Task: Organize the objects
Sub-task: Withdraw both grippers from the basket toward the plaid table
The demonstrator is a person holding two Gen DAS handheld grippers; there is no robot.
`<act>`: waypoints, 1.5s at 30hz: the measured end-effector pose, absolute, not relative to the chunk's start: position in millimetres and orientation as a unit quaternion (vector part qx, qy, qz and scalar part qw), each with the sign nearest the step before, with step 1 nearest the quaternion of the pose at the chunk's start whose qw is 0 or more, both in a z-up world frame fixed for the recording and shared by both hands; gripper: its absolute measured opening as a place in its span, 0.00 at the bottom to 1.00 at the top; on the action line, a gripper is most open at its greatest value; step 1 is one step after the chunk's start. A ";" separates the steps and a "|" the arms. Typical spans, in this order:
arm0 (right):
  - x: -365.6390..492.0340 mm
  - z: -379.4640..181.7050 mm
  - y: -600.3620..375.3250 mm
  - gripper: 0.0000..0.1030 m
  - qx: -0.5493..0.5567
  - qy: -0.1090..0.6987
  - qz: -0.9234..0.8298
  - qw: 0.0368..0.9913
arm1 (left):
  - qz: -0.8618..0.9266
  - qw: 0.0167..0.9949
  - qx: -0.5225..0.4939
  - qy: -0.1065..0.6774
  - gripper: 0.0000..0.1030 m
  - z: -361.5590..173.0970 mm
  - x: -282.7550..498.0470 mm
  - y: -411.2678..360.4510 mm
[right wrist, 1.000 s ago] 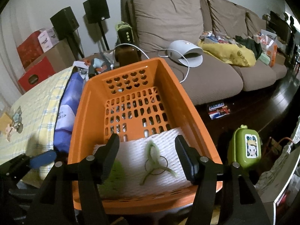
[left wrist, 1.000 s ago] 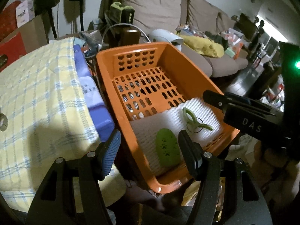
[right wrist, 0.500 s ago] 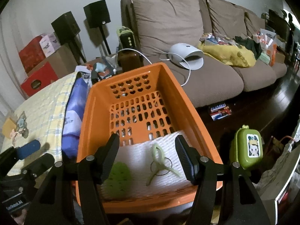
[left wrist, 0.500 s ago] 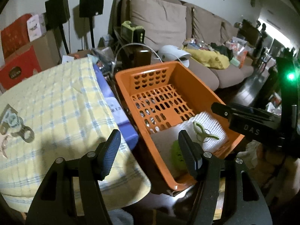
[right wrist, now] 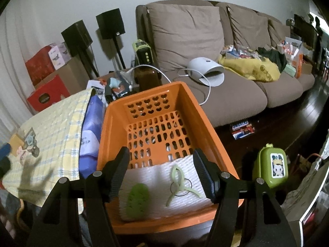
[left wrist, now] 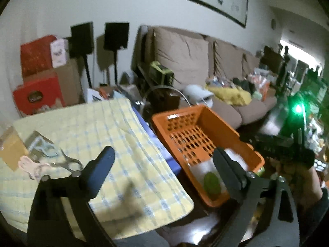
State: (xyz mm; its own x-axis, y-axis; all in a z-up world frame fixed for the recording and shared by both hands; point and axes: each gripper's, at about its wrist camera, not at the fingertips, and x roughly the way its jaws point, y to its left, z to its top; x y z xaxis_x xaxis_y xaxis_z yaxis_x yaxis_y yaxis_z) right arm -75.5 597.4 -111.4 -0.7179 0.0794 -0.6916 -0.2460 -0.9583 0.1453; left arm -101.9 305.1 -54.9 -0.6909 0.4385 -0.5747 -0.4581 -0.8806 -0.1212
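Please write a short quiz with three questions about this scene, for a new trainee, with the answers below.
1. True or false: the orange basket is completely empty.
2. What lies under the green oval item in the basket?
3. Is anything between the fingers of the left hand-held gripper?

Key:
1. False; it holds the oval item and a green clip.
2. A white foam sheet.
3. No; its jaws are opening, over the yellow checked cloth.

Brown sofa against white wall — dark floor.
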 end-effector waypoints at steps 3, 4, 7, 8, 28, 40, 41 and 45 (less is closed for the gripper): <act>-73.5 -104.8 592.6 0.78 -0.356 0.100 0.924 0.098 | 0.923 0.225 -0.313 0.000 0.96 -49.2 -112.9 292.3; -72.5 -101.6 590.1 0.83 -0.349 0.093 0.927 0.103 | 0.924 0.219 -0.312 -0.004 0.98 -48.3 -114.4 288.5; -68.8 -94.6 584.2 0.90 -0.329 0.069 0.934 0.117 | 0.932 0.207 -0.296 -0.028 0.99 -44.6 -117.0 272.7; -68.0 -93.2 583.6 0.93 -0.326 0.064 0.936 0.120 | 0.931 0.212 -0.293 -0.046 0.99 -44.7 -117.4 265.9; -12.7 -8.4 538.3 0.99 -0.132 -0.020 0.984 0.120 | 0.954 0.135 -0.250 -0.094 1.00 -42.4 -108.7 152.4; -9.6 -9.5 505.9 0.99 -0.082 -0.074 0.987 0.118 | 0.964 0.083 -0.241 -0.075 0.99 -45.7 -103.5 100.5; -10.5 -10.4 504.9 0.99 -0.084 -0.065 0.988 0.113 | 0.965 0.077 -0.239 -0.073 0.99 -46.4 -101.6 94.6; -13.2 -16.9 502.0 0.99 -0.084 -0.016 0.993 0.081 | 0.965 0.062 -0.242 -0.082 0.99 -47.8 -99.5 71.1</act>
